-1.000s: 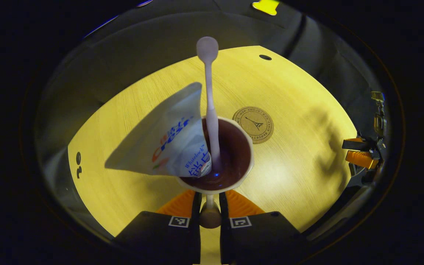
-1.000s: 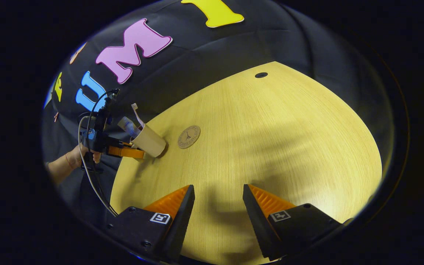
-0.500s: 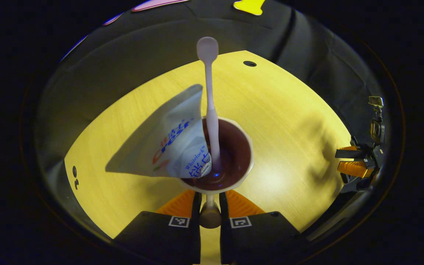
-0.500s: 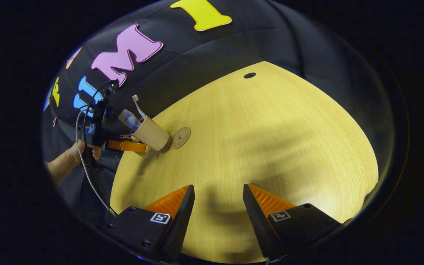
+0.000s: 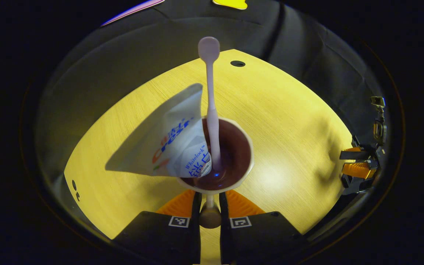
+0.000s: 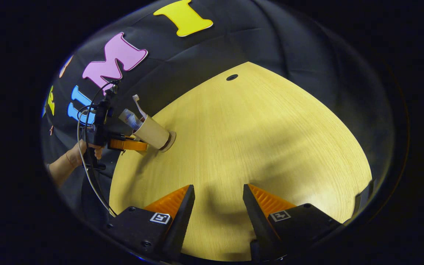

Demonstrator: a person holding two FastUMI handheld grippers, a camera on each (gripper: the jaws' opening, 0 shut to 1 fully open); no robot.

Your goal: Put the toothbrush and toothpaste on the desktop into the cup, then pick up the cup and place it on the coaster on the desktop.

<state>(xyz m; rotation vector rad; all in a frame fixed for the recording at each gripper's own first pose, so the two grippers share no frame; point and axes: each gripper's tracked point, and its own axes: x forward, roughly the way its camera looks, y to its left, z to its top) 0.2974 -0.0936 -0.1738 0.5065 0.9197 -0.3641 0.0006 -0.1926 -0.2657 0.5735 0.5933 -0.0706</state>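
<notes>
The left gripper point(image 5: 209, 200) is gripping the cup point(image 5: 234, 147) by its handle point(image 5: 209, 216), both fingers point(image 5: 182, 202) pressing in on that narrow stem from either side just below the rim, as the left gripper view shows from above. The cup is showing a pale rim and a dark inside, and it is carrying the toothpaste point(image 5: 171, 141), a white tube leaning out over the rim to the left of that view with its flat crimped end up, and the toothbrush point(image 5: 210, 99), a pale stick standing almost upright beside the tube with its rounded end high above the cup. In the right gripper view the left gripper point(image 6: 141, 141) is appearing far off at the left edge of the desktop point(image 6: 271, 147), a hand point(image 6: 81, 149) holding it, and the cup point(image 6: 152, 131) is sitting over the coaster point(image 6: 170, 140), whose edge is peeking out from under the cup's base; whether the base is touching the coaster cannot be told. The right gripper point(image 6: 218, 200) is hanging above the near part of the desktop with its fingers point(image 6: 177, 200) spread apart and nothing between them. In the left gripper view it point(image 5: 357, 163) is showing small at the right edge, well apart from the cup. A small dark hole point(image 6: 232, 77) is lying near the far edge of the desktop.
</notes>
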